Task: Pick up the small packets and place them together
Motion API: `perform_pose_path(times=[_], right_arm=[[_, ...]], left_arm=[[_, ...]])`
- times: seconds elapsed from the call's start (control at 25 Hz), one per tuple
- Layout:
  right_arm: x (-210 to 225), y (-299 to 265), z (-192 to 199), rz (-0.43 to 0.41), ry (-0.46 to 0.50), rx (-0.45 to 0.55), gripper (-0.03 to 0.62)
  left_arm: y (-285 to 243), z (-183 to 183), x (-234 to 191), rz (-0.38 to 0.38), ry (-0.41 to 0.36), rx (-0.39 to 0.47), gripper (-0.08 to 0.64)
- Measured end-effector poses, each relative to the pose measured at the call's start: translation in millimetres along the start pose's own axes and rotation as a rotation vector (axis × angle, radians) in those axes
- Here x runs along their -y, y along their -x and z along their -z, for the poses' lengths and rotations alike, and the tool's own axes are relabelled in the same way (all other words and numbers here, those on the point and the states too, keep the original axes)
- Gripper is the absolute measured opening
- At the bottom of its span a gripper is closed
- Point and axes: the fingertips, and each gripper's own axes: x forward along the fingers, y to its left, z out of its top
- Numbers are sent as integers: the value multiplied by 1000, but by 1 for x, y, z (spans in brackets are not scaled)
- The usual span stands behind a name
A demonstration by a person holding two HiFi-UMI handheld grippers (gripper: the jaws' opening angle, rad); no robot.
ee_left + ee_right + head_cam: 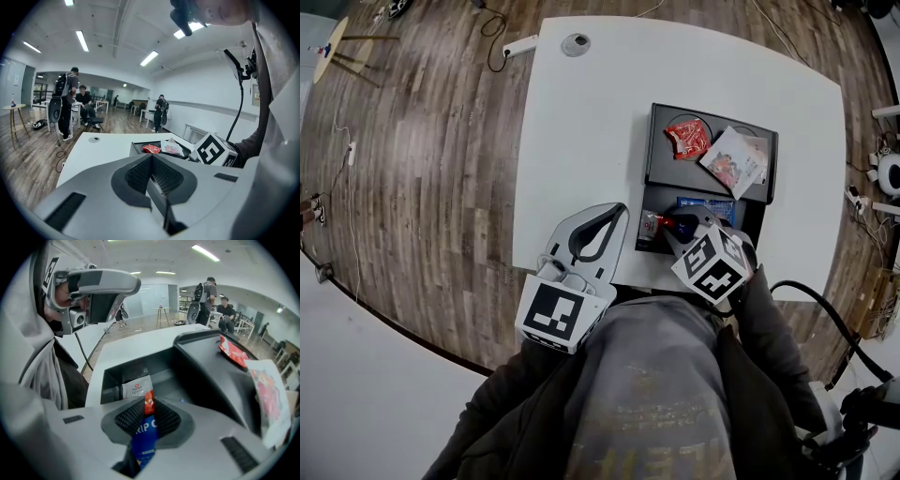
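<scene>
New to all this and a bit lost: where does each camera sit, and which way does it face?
Head view: on the person's head, facing steeply down at the white table and black tray; shows both sleeves, left tongs and right tongs.
Left gripper view: on the left tongs, facing across the table; shows its shut jaws.
Right gripper view: on the right tongs, facing down into the tray; shows its jaws gripping a blue packet.
Shared: all three show the red packet.

The blue packet [143,437] is partly hidden between the fingers [129,418] of the right gripper [148,403]; the white packet's [136,387] print is too small to read.
</scene>
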Motion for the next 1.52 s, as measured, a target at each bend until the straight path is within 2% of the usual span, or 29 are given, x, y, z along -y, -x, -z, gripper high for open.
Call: perform_pose_path(times=[0.16, 0.36, 0.52, 0.8, 1.16, 1.52], right_arm=[[3, 6, -2, 28, -45, 26, 15], [2, 22, -9, 42, -83, 74, 9], [2, 45, -23, 62, -104, 131, 9], [10, 93, -47, 148, -96, 221, 9], [57, 145, -70, 289, -97, 294, 8], [93, 161, -90, 336, -96, 328, 9]], left_arm=[[3, -1, 1, 0, -3, 7, 3], [6, -5, 3, -5, -14, 12, 3], [6, -10, 11, 20, -20, 33, 3], [1, -26, 20, 45, -43, 70, 3], [-9, -43, 20, 74, -71, 126, 3], [-23, -42, 8, 69, -44, 98, 3]])
